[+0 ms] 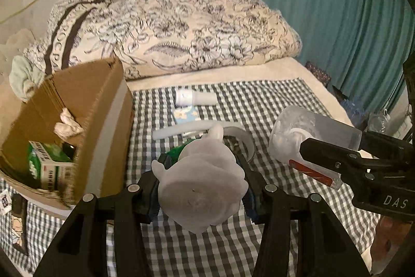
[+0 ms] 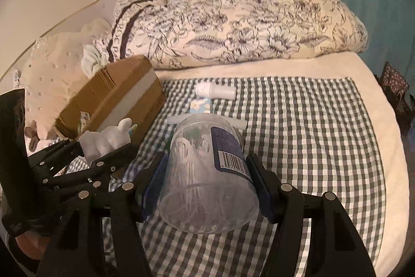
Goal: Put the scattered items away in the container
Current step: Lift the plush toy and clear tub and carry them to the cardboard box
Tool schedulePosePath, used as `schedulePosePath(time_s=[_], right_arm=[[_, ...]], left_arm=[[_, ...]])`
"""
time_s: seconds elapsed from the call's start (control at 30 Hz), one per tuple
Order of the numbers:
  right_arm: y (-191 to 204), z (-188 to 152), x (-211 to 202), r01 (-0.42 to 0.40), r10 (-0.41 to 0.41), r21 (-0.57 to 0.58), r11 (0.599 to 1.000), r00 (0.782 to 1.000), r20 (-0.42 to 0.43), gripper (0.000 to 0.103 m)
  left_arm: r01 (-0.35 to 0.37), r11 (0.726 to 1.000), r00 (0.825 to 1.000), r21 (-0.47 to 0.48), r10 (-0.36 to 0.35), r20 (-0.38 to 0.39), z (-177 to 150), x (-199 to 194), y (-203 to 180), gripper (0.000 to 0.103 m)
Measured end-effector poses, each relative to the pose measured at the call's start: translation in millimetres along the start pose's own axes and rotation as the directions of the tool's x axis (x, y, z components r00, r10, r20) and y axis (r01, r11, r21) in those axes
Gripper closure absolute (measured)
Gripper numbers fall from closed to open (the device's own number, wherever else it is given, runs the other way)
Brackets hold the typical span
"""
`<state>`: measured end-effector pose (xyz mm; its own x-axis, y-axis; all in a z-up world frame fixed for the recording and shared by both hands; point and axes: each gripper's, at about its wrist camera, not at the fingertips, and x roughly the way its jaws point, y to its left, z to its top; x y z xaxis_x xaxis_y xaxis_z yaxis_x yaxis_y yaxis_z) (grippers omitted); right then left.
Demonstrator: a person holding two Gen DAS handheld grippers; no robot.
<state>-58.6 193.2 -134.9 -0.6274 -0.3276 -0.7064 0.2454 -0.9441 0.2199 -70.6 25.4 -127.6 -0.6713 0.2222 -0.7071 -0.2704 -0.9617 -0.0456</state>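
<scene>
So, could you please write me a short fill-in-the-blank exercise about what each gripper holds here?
1. The left gripper is shut on a white toy ____.
2. The right gripper holds a clear plastic ____ with a barcode label.
3. The cardboard box stands on the ____ side of the checked cloth.

Missing words: rabbit; jar; left

Both tools are matte black plastic linkages, each bar pinned with round silver rivets. The left gripper (image 1: 202,188) carries ribbed blue pads on the inner faces of its fingers (image 1: 153,196); the right gripper (image 2: 207,188) has the same blue pads (darker in this light). White letters "DAS" are printed on the right gripper's body. A dark sleeve (image 2: 15,160) covers the left arm.
</scene>
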Motion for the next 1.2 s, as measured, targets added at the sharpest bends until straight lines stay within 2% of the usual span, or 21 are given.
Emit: schedulePosePath(time_s=[0.6,1.2], right_arm=[[59.6,16.8,-80.9,-0.024,0.034,-0.062,0.998,0.987,0.158,0.041],[125.9,28.3,-131.0,-0.057,0.093,-0.144,0.988,0.962,0.257,0.041]], left_arm=[[-0.059,0.998,0.988,-0.033,0.063,0.141,13.7,-102.2,28.4,0.052],[-0.129,0.989,0.958,-0.068,0.142,0.248,17.3,-185.6,67.3,0.052]])
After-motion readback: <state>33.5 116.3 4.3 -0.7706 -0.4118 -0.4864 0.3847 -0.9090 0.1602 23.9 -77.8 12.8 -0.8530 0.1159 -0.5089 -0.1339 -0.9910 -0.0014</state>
